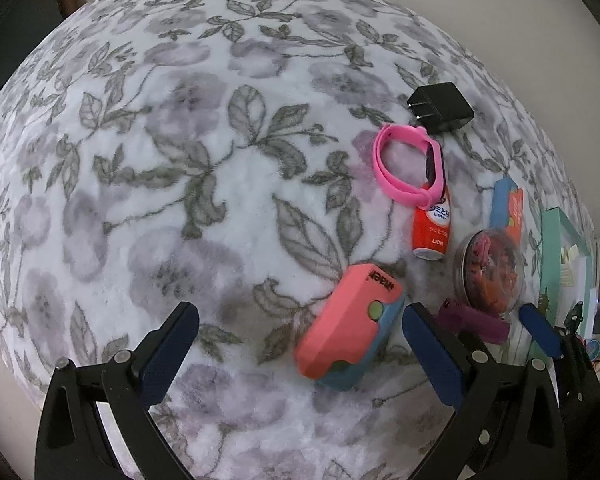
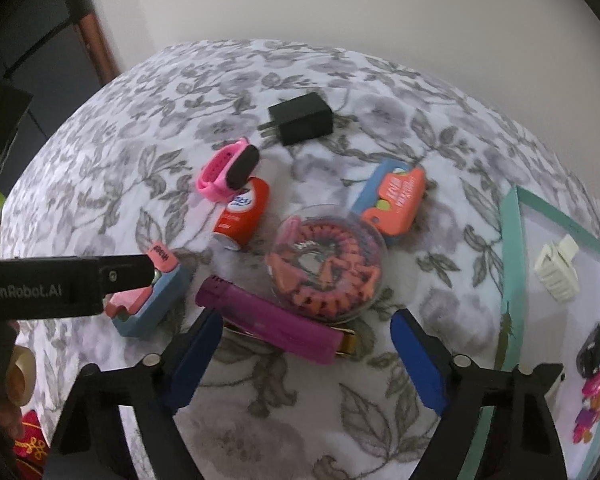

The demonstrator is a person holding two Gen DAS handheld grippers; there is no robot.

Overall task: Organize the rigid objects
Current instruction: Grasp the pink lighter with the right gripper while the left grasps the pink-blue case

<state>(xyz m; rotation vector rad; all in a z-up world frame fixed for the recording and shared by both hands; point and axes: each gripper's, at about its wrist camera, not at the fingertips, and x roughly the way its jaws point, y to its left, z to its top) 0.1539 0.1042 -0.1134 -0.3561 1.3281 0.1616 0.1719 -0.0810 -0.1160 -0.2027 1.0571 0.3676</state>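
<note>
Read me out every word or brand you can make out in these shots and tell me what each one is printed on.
"LION": red bottle, near its base; the Japanese print above is too small to read.
"GenRobot.AI": side of the left gripper.
Black word on the pink and blue case: blurred, unreadable.
White lettering on the orange and blue case: blurred, unreadable.

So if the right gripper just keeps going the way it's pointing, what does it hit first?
Most likely the purple lighter: it lies across the line of the open right gripper, nearest its fingertips, with the round clear case just beyond. Depth is hard to judge.
</note>
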